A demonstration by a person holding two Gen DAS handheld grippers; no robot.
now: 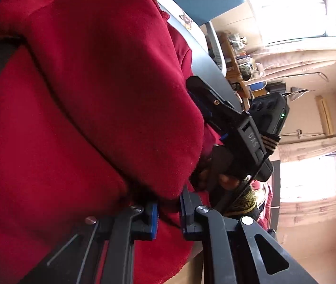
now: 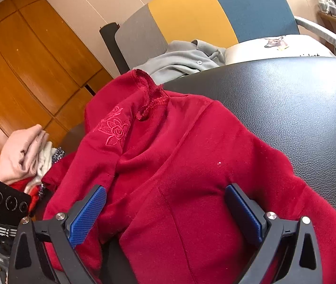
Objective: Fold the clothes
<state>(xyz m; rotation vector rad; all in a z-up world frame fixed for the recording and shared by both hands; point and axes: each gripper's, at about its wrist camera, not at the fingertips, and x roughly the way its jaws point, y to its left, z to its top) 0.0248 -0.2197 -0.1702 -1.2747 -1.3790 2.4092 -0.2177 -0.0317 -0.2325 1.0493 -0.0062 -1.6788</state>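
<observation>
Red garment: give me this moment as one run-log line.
red garment spread on black table | left gripper shut on garment fold | right gripper open over it | fold unfinished

domestic room, prob. a living/bedroom. evidence: curtained windows (image 1: 310, 203); wall-mounted a/c unit (image 1: 324, 116); cluttered wooden shelf (image 1: 239, 54) w/ jars and misc. items; orange wood-panelled wardrobe doors (image 2: 26, 71); piles of loose clothes (image 2: 182, 59) beside a black leather-look surface (image 2: 286, 106); yellow/blue/grey panel (image 2: 203, 16) behind it.
</observation>
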